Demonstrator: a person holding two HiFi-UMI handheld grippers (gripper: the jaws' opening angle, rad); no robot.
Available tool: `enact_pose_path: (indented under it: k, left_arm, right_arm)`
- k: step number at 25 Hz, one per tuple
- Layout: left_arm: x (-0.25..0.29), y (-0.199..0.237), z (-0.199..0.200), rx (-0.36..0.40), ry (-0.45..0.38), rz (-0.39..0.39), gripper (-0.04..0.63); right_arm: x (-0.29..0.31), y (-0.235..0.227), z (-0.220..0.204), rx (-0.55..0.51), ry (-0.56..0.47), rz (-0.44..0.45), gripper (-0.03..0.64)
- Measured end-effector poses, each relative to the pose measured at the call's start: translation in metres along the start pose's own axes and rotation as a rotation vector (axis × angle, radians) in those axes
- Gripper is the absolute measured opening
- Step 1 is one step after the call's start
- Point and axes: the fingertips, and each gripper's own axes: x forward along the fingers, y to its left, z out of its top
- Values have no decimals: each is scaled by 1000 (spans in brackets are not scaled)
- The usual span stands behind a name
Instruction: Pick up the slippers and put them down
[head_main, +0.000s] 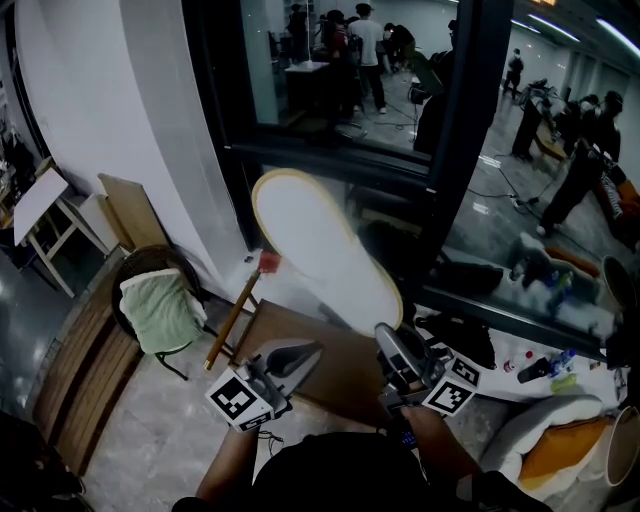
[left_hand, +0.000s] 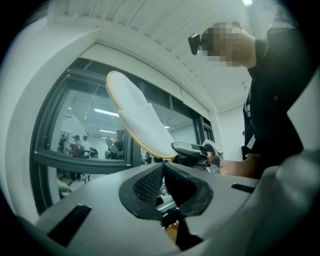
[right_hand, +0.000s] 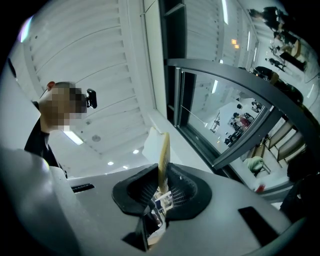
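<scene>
A white slipper (head_main: 322, 248) with a tan sole rim is held up in the air, tilted, toe toward the upper left. My right gripper (head_main: 392, 345) is shut on its heel end. In the right gripper view the sole edge (right_hand: 163, 152) stands upright, pinched between the black pads of that gripper (right_hand: 163, 184). My left gripper (head_main: 296, 358) hangs just left of the right one, shut with nothing in it. In the left gripper view its jaws (left_hand: 163, 169) meet at the tips, with the slipper (left_hand: 137, 116) and the right gripper (left_hand: 194, 149) above and beyond them.
A chair with a green cushion (head_main: 160, 308) stands at the left, and a wooden stick (head_main: 234, 316) leans beside it. A brown board (head_main: 335, 362) lies below the grippers. Behind is a glass wall (head_main: 440, 120) with people beyond it. Bottles (head_main: 545, 364) and an orange cushion (head_main: 565, 446) lie at the right.
</scene>
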Motion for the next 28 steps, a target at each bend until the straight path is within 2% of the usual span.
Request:
enact_pose_path:
  k: [11, 16, 20, 25, 28]
  left_arm:
    - [0, 7, -16, -37, 9, 4, 23]
    - [-10, 7, -31, -100, 26, 39, 23]
    - [-9, 15, -66, -162, 96, 58, 23]
    - [-19, 27, -118, -232, 101, 116, 23]
    - [-30, 23, -161, -281, 159, 124, 23]
  right_arm:
    - [0, -14, -12, 31, 19, -33, 63]
    - [-12, -35, -41, 100, 62, -108, 63]
    - [-23, -71, -70, 163, 91, -184, 63]
    - [-46, -119, -120, 252, 148, -273, 63]
    - [-69, -139, -154, 313, 177, -336, 63]
